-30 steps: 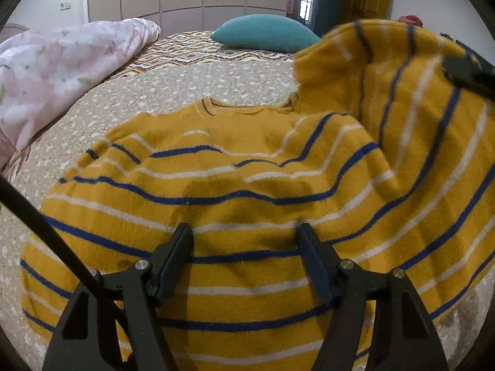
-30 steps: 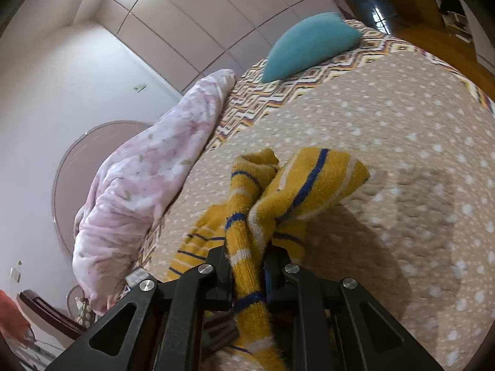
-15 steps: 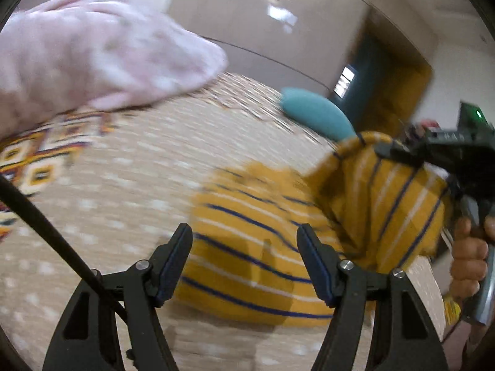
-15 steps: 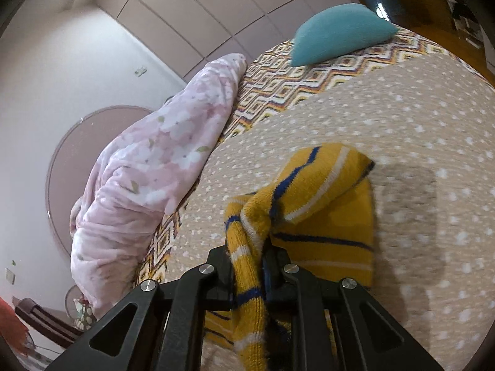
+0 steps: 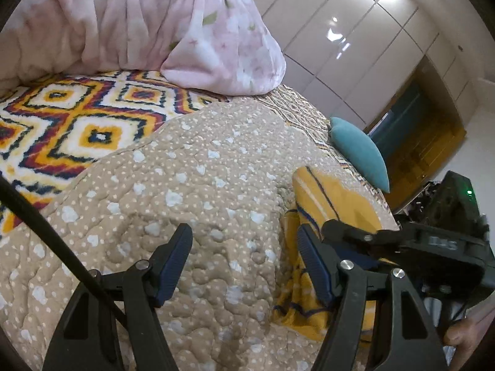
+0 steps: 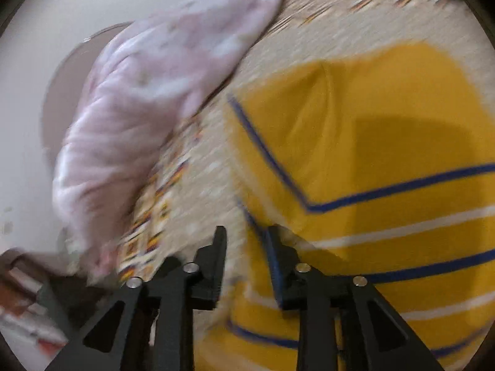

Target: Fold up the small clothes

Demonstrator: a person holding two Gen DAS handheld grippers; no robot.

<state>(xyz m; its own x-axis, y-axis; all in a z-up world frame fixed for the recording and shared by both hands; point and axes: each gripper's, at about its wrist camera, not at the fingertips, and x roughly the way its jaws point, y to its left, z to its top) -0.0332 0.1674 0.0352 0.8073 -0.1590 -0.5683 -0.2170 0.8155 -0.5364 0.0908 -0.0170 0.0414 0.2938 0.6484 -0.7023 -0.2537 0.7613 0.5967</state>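
A yellow sweater with blue and white stripes (image 6: 386, 142) lies folded on the beige dotted quilt (image 5: 201, 185). In the left wrist view it (image 5: 321, 194) shows as a bunched pile at the right. My left gripper (image 5: 244, 241) is open and empty above bare quilt, left of the sweater. My right gripper (image 6: 246, 238) is open, its fingers over the sweater's left edge, holding nothing. The right gripper's body (image 5: 433, 247) shows in the left wrist view just beyond the sweater.
A pink floral duvet (image 5: 139, 21) is heaped at the far left of the bed. A patterned diamond blanket (image 5: 71, 123) lies under the quilt. A teal pillow (image 5: 362, 151) sits at the bed's far end. Cupboard doors (image 5: 355, 46) line the wall.
My right gripper has let go of the sweater fold and opened, and the fold now lies flat. My left gripper has swung left off the sweater onto bare quilt.
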